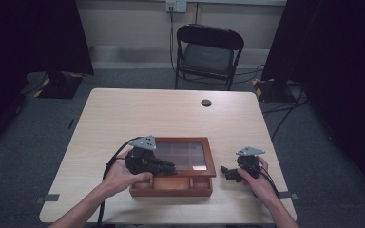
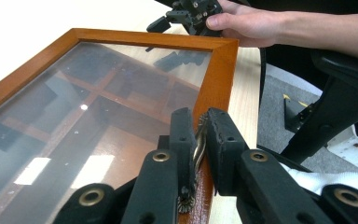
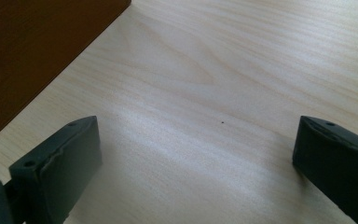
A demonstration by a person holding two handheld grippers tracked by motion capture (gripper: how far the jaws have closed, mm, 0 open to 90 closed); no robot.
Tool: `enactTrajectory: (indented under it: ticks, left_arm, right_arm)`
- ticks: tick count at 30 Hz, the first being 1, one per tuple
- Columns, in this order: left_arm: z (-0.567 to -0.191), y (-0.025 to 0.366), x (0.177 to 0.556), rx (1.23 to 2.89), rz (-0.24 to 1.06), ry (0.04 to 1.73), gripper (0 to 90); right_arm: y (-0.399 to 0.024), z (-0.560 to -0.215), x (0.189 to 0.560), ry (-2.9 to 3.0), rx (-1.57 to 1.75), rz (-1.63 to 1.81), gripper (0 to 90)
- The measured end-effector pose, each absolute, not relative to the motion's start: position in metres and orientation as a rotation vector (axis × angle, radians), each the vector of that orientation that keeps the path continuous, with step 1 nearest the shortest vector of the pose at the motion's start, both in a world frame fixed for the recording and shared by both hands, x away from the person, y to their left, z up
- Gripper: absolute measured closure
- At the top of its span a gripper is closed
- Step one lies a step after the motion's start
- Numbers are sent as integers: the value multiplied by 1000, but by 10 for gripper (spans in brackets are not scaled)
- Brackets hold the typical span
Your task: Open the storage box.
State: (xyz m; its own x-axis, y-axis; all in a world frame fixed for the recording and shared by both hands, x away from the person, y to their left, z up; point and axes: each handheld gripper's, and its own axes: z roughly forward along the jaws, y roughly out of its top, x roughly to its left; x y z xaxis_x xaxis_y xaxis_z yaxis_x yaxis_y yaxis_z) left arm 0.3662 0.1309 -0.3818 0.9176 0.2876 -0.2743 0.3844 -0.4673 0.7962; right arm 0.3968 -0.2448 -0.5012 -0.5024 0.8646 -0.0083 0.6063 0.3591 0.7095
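A reddish-brown wooden box (image 1: 171, 183) with a glass-paned hinged lid (image 2: 98, 107) sits near the front edge of the pale wooden counter (image 1: 171, 114), between the person's hands. The left tongs (image 2: 200, 140) are clenched on a small metal clasp (image 2: 198, 144) at the front edge of the lid's wooden frame, and the lid is tilted up, open above the box's front compartments. The right tongs (image 3: 196, 158) are released, jaws wide apart, hovering just above bare counter beside the box's right wall. A black folding chair (image 1: 208, 52) stands beyond the counter.
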Motion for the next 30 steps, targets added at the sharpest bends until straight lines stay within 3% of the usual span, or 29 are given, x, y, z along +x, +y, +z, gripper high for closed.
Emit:
enactTrajectory:
  ticks: [30]
  left_arm:
    - [-357, 133, 386, 2072, -166, 505, 811]
  right_arm:
    - [-245, -501, 397, 2243, 1288, 928, 3]
